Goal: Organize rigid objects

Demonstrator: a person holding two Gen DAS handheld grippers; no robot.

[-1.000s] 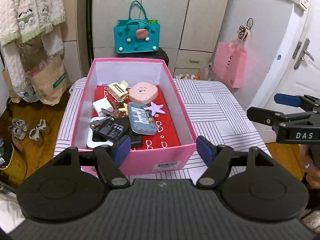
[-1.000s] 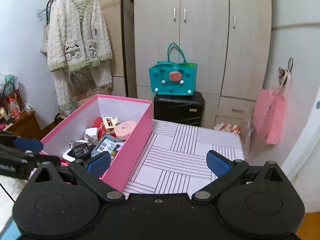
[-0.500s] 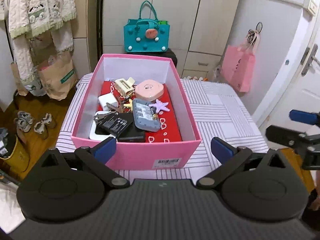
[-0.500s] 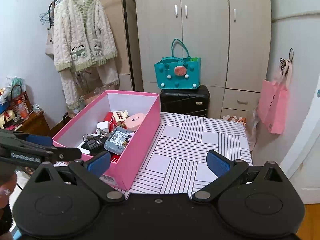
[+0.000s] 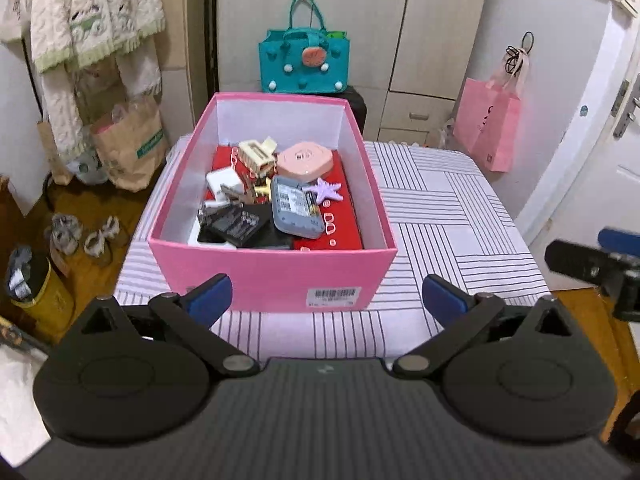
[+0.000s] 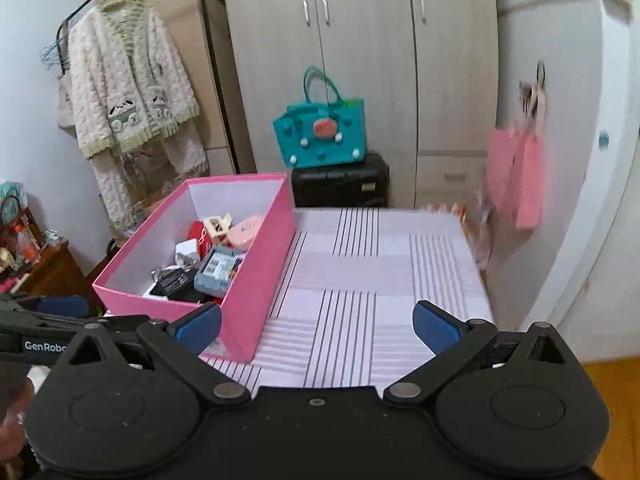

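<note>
Your fingers on both the left gripper [image 5: 327, 298] and right gripper [image 6: 317, 327] stand wide apart, holding nothing, near the pink box [image 5: 272, 276] on the striped tablecloth [image 5: 448, 216].

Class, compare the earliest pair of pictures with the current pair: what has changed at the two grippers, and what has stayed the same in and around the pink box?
The left gripper has spread its jaws wider and pulled back from the pink box, holding nothing. The right gripper swung slightly, jaws open as before, empty. The box on the striped table and its jumbled contents, like the purple starfish, lie unchanged.
</note>
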